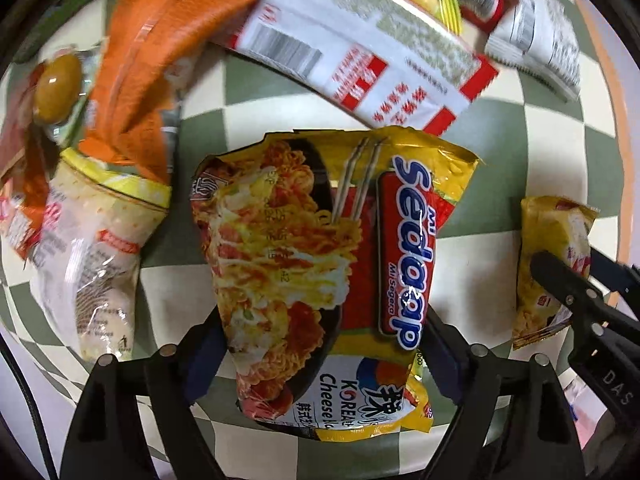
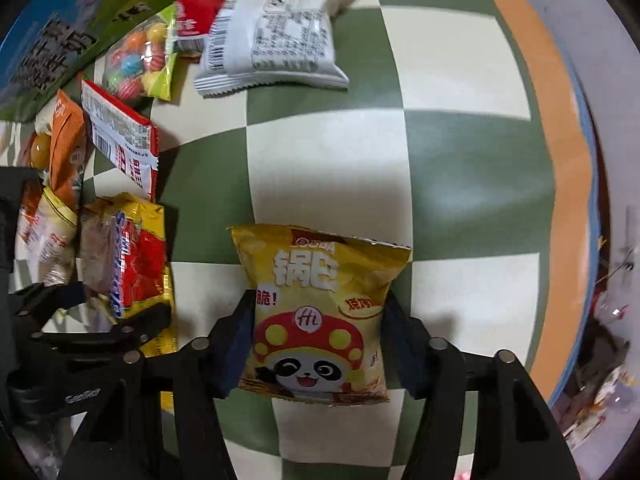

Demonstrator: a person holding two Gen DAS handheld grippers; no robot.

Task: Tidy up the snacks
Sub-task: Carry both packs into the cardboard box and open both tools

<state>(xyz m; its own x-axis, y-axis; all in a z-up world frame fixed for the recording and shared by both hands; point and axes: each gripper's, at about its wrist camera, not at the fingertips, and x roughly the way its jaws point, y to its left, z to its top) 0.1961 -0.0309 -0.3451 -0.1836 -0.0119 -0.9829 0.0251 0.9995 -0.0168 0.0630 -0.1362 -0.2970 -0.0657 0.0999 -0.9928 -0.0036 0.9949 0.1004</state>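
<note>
left tool [image 1: 320, 344]: clamped on the noodle packet [image 1: 320, 272], one finger pressed on each long side near its lower end.
noodle packet: long axis runs straight ahead from the tool, toward the loose pile at the far side; whether it rests on the surface or is lifted off it, cannot tell.
right tool [image 2: 316, 344]: clamped on the yellow snack bag [image 2: 320, 312], fingers pinching its two side edges.
yellow snack bag: sits to the right of the noodle packet, just beside it, with open checked surface [image 2: 440, 160] ahead.
pile: orange pouch [image 1: 160, 52], red and white packet [image 1: 360, 60] and candy bag [image 2: 136, 64] lie ahead and to the left, nearer the left tool.
key relation: each hand already has its own item, so neither need cross over.
</note>
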